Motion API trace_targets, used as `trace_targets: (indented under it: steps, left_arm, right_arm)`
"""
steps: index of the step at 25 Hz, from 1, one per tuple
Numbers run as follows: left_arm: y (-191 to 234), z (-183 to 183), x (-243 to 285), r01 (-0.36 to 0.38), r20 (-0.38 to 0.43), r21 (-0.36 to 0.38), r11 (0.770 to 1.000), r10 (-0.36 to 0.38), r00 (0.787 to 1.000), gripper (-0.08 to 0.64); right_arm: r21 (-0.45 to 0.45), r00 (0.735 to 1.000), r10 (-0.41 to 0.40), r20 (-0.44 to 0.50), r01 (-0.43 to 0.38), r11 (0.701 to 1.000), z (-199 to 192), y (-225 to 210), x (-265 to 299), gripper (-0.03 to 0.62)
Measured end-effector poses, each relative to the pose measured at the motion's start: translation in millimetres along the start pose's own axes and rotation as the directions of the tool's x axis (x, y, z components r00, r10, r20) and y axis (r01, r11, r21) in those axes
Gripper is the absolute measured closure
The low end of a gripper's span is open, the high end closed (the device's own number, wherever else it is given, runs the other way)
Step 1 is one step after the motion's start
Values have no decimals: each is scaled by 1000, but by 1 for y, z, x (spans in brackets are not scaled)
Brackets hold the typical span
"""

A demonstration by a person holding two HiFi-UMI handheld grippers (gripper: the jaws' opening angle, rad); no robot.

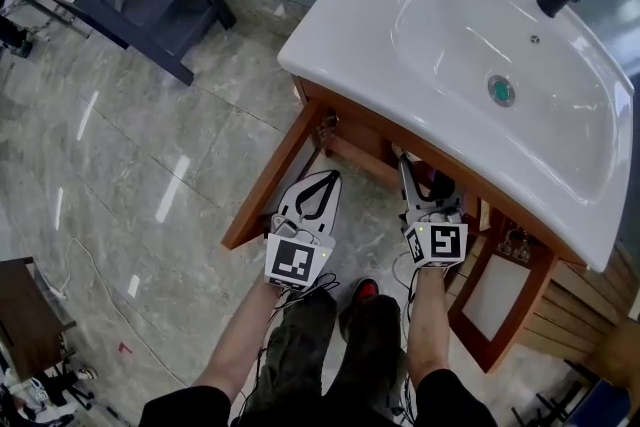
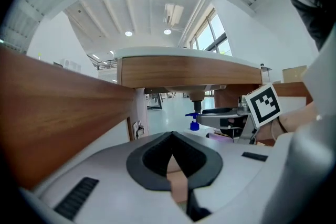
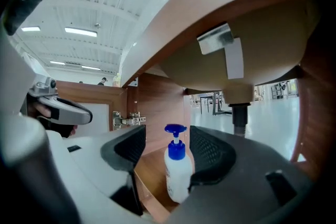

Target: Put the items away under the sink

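Release step: right gripper (image 3: 167, 149) jaws apart around upright bottle (image 3: 177, 176), 7 o'clock from drainpipe (image 3: 240, 113) in cabinet (image 3: 157, 107); left gripper (image 2: 171, 136) jaws together, empty. Next, likely: back straight out.

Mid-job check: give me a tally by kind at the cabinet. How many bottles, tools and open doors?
pump bottle: 1
tools, left tool and right tool: 2
open cabinet doors, left door and right door: 2
Total: 5
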State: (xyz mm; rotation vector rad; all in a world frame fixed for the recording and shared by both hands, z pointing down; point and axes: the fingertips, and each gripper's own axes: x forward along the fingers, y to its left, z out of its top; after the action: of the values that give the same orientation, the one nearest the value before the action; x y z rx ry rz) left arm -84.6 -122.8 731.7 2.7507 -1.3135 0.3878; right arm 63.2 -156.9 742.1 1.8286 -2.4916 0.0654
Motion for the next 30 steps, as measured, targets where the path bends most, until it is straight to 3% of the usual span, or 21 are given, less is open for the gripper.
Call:
trace_targets:
  steps: [12, 20, 30]
  left_arm:
    - [2, 44, -47, -43, 1, -31, 999, 43, 999, 554]
    - [-16, 113, -72, -1, 1, -24, 1000, 1, 1000, 554]
    - [-32, 229, -91, 43, 45, 17, 999, -44, 998, 554]
  right_arm:
    - [-19, 999, -17, -50, 16, 1000, 38, 27, -51, 526]
    - [-16, 998, -31, -60, 30, 999, 113, 30, -87, 552]
    - [7, 996, -82, -31, 82, 997, 236, 7, -121, 552]
